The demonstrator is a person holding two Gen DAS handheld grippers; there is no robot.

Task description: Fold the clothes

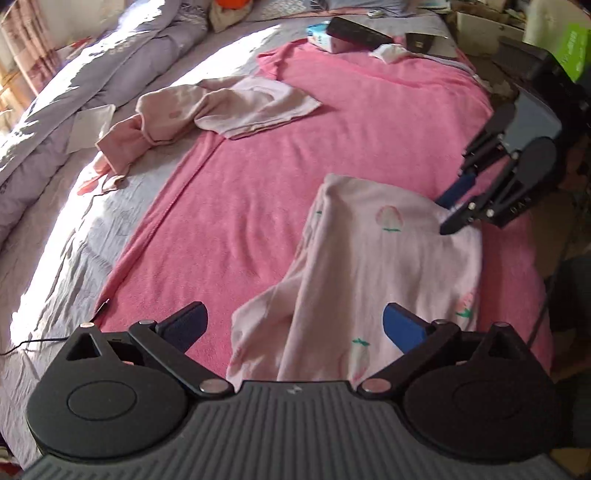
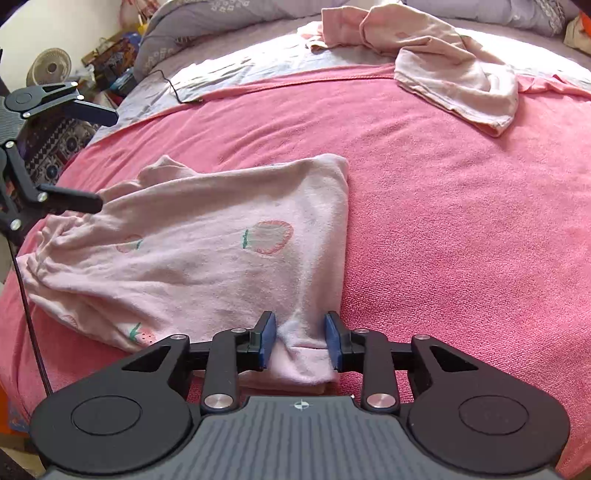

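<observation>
A pale pink garment with strawberry prints [image 1: 369, 258] [image 2: 203, 229] lies folded over on a pink blanket [image 1: 258, 184] [image 2: 443, 221]. My right gripper [image 2: 301, 339] [image 1: 452, 210] is at the garment's near corner, and a bunched fold of cloth sits loosely between its parted blue pads [image 2: 269, 341], so it is open. My left gripper [image 1: 295, 321] [image 2: 92, 157] is wide open above the garment's other end with nothing held. In the right wrist view its lower finger [image 2: 74, 199] hovers by the cloth's edge. A second pink garment [image 1: 221, 107] [image 2: 443, 66] lies crumpled further up the bed.
A grey duvet [image 1: 110, 66] is heaped along the far side of the bed. A black cable [image 2: 173, 88] runs over the sheet. A tissue pack and dark items [image 1: 354, 31] sit at the bed's end. A fan [image 2: 51, 68] and clutter stand on the floor beyond.
</observation>
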